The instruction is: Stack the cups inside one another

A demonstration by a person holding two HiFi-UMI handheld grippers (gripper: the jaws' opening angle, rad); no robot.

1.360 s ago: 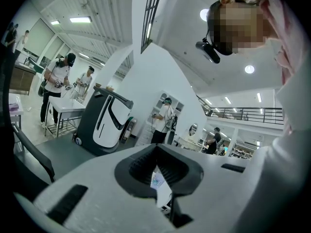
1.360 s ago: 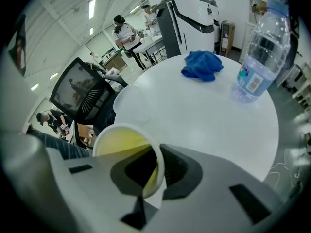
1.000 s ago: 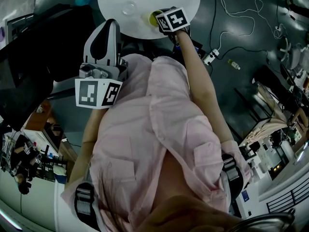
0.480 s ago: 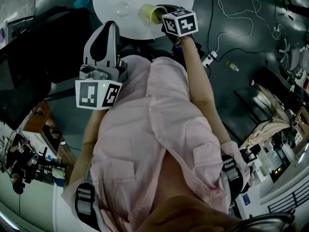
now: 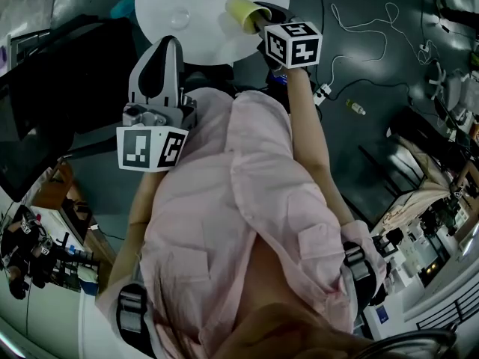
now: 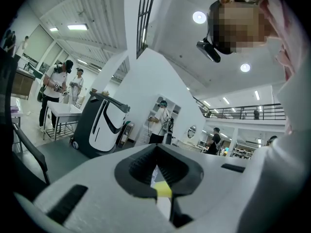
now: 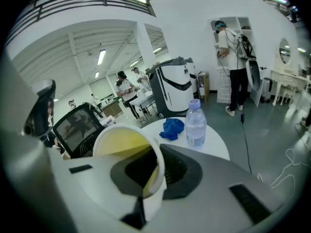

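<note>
Bottle [image 7: 196, 122] — likely water — escapes head view; right claw [image 7: 148, 176] grips cup [image 7: 121, 144].

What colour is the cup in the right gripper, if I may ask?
The cup is yellow; the right gripper view shows it best.

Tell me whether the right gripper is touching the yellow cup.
Touching. The right gripper view shows the right gripper with its jaws pinching the wall of the yellow cup.

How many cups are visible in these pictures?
2. A yellow cup is clamped by its wall in the right gripper. A clear cup stands on the round table. Others may be hidden beyond the frame.
</note>
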